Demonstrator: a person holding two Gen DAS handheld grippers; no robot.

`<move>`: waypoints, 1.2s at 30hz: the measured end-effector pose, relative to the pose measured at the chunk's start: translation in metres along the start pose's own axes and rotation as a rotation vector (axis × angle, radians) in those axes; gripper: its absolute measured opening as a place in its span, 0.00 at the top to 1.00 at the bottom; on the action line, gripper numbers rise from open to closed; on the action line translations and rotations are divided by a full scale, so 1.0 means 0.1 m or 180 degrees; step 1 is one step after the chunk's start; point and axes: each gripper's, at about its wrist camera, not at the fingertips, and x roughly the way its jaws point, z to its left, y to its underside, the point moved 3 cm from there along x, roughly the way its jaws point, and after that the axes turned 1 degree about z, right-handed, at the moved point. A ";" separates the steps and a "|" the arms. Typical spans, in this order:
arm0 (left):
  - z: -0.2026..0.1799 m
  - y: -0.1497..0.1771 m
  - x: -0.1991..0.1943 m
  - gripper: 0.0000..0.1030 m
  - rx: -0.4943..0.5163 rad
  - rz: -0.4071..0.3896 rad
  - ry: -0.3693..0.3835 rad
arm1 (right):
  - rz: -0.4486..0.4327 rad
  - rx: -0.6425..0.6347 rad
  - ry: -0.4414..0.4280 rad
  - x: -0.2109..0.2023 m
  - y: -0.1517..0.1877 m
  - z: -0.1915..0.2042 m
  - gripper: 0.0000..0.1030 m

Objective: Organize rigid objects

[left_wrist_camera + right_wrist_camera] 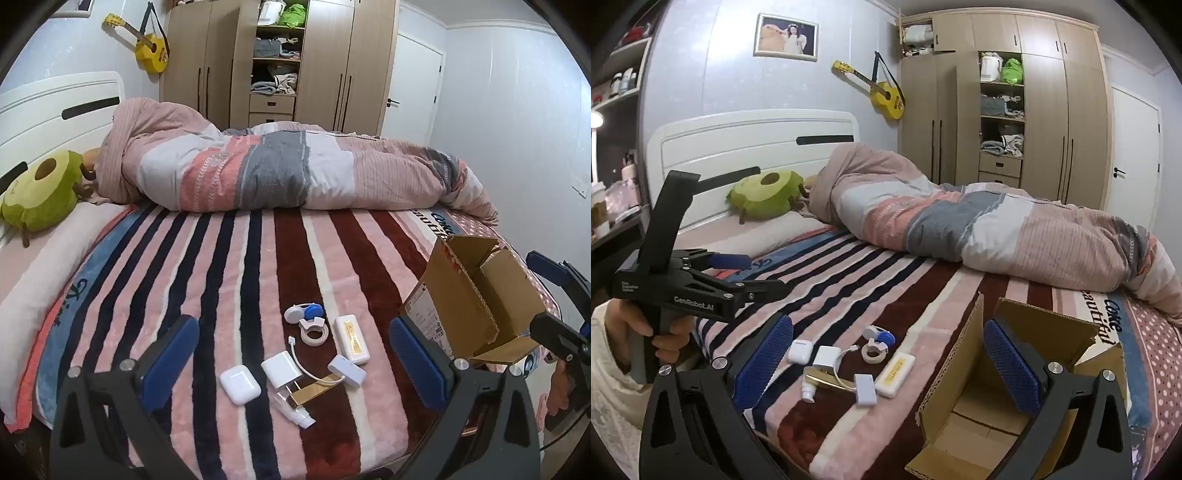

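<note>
On the striped blanket (258,258) lie eight small things: one earbud case (239,384), one charger (281,369), one white cable (306,363), one gold tube (314,390), one clear bottle (293,408), one adapter (347,370), one tape roll (313,334) and one white bar (351,343), plus one blue-and-white gadget (304,313). There is one cardboard box (1008,387), one duvet (295,173), one avocado plush (40,195) and one pillow (48,266). Around the room: one guitar (875,90), one framed picture (786,36), one wardrobe (1004,110), one door (1134,158), and two grippers, left (295,362) and right (886,365).
</note>
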 end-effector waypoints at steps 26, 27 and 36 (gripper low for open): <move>0.06 0.03 -0.02 0.00 -0.0004 -0.0007 -0.0051 | 0.0065 0.0038 -0.0012 0.04 0.06 0.01 0.00; 0.06 0.03 -0.02 0.00 -0.0002 -0.0011 -0.0057 | 0.0065 0.0039 -0.0010 0.04 0.05 0.01 0.00; 0.07 0.01 -0.05 0.00 -0.0026 -0.0020 -0.0080 | 0.0078 0.0042 -0.0015 0.04 0.05 0.02 0.00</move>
